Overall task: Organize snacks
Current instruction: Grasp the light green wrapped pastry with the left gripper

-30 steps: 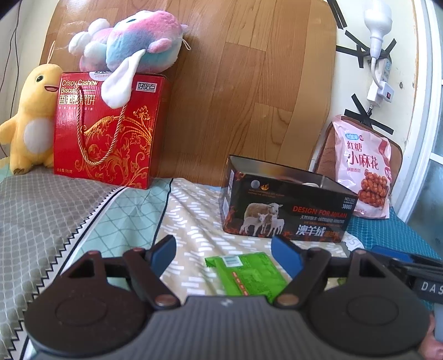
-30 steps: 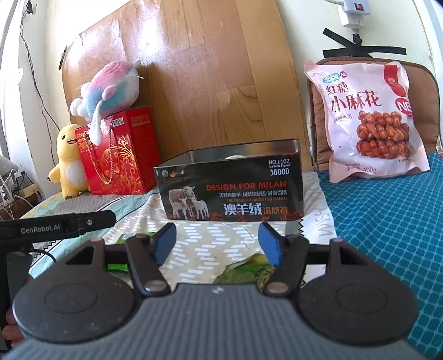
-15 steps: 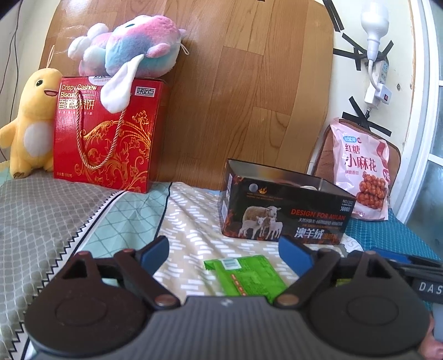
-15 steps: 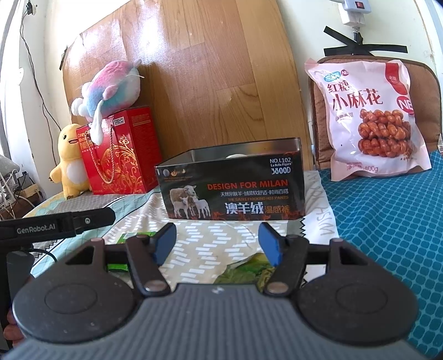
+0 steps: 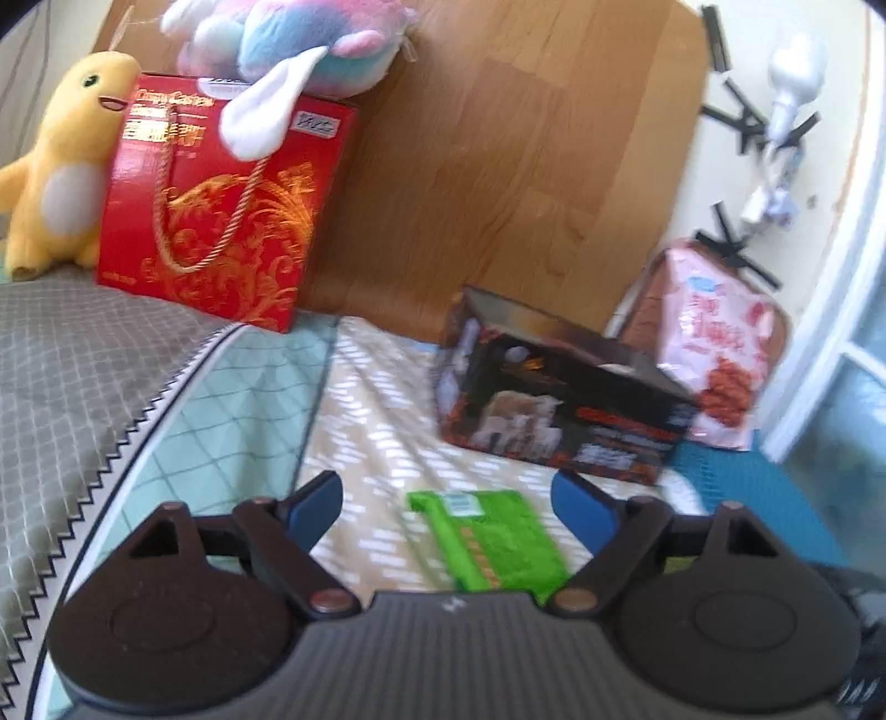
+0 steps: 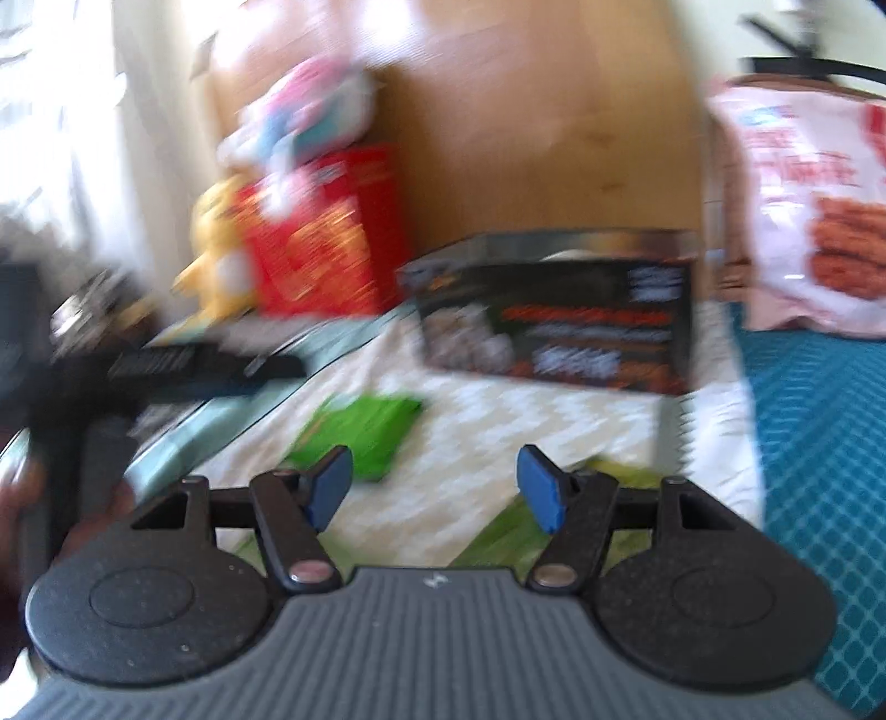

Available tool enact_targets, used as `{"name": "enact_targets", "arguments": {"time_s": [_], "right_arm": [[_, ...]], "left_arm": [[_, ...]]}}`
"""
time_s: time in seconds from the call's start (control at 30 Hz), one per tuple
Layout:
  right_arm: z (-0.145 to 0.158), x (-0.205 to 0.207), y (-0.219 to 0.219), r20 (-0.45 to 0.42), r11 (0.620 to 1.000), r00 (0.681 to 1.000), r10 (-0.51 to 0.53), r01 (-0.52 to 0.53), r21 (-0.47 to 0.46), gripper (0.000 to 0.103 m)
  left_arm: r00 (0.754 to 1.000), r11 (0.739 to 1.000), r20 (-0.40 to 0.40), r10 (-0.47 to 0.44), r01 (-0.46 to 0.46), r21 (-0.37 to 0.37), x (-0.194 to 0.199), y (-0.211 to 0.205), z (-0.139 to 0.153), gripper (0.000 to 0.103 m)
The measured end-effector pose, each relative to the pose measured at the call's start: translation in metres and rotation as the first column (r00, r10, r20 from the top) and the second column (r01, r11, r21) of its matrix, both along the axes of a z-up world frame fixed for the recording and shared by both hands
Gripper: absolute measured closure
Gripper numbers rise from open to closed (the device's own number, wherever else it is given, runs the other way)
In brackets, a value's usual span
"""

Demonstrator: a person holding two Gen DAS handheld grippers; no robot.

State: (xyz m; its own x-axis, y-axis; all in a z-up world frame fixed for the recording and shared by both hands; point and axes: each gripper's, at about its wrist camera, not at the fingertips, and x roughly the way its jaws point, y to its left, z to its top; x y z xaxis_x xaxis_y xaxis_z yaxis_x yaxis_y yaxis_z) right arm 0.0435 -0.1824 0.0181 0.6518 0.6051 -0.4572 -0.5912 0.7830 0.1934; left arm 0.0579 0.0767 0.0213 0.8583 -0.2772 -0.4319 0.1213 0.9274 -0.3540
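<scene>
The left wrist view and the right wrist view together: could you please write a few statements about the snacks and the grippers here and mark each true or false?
1. The left gripper is open, holding nothing. True.
2. The green snack packet is inside the black tin box. False: it lies flat on the bedspread, in front of the box.
3. The pink plush toy sits on top of the red gift box. True.
4. The right gripper is shut on the pink snack bag. False: it is open and empty; the bag leans far behind.
5. The yellow plush toy stands right of the black tin box. False: it stands far left, beside the red gift box.
</scene>
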Motion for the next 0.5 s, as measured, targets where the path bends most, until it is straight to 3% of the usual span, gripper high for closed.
{"name": "enact_targets", "arguments": {"time_s": [0.1, 0.23, 0.4, 0.5], "right_arm": [[-0.001, -0.019, 0.004, 0.021, 0.993, 0.996, 0.088, -0.086, -0.077, 0.033], [-0.007, -0.035, 0.008, 0.003, 0.974, 0.985, 0.172, -0.17, -0.149, 0.033], [-0.016, -0.047, 0.017, 0.017, 0.96, 0.983, 0.18, -0.172, -0.221, 0.032], [-0.016, -0.046, 0.017, 0.016, 0.965, 0.984, 0.175, -0.169, -0.202, 0.044]], "left_arm": [[0.997, 0.996, 0.003, -0.083, 0.084, -0.02, -0.011, -0.003, 0.009, 0.019], [0.979, 0.984, -0.101, -0.178, 0.177, -0.018, -0.021, -0.015, 0.006, 0.031], [0.949, 0.965, -0.177, -0.259, 0.26, -0.02, -0.032, -0.033, -0.006, 0.033], [0.928, 0.953, -0.219, -0.3, 0.302, -0.025, -0.031, -0.048, -0.016, 0.035]]}}
